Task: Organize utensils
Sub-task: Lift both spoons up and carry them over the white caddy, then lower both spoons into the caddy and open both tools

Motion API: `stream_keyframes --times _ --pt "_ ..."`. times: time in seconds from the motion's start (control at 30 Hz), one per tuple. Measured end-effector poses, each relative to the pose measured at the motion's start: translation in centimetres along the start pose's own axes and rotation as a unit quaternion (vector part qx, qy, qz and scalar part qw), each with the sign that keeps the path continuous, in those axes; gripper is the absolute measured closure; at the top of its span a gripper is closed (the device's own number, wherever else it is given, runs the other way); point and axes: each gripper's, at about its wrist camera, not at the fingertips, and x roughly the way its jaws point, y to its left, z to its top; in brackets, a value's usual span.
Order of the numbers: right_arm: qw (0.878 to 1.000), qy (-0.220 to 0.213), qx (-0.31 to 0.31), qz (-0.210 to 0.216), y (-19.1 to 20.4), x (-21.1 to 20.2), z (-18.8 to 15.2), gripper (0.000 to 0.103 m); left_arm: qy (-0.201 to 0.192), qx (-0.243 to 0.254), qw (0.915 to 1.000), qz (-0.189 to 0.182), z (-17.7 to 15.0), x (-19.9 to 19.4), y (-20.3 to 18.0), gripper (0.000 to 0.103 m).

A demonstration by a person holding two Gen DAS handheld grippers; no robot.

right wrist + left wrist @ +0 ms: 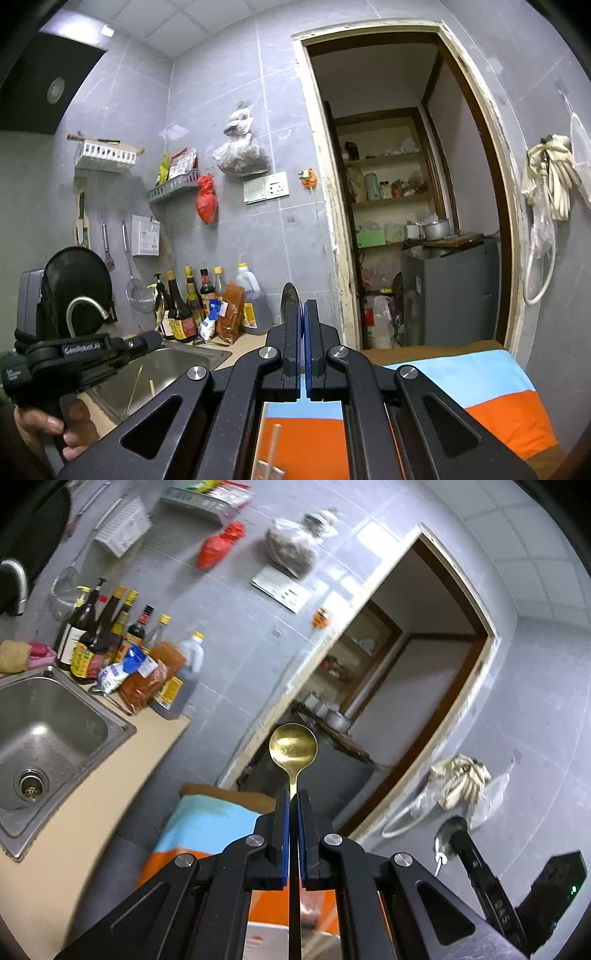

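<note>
Currently left wrist view: left gripper (294, 794) clamped on gold spoon (293, 745), bowl toward 12 o'clock, held clear for carrying. Right wrist view: right gripper (303, 306) pinches silver spoon (289, 301) edge-on, sink (177, 363) at 8 o'clock

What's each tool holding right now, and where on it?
Left tool: gold spoon, gripped on the handle. Right tool: silver spoon, clamped near its bowl.

Gleaming gold spoon (293, 747), standing upright, round bowl uppermost and facing the camera, slim handle running down between closed blue pads. Darker silver spoon (290, 304), showing edge-on, bowl rising above the pads pinching it.
</note>
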Motion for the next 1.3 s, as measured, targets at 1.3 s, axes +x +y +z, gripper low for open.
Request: stream_keyframes --times 1.3 --pt "0.995 0.060 -0.078 -0.017 2.2 -0.1 -5.9 0.100 0.019 0.072 0.9967 0.030 -5.4 0.7 2.7 0.099"
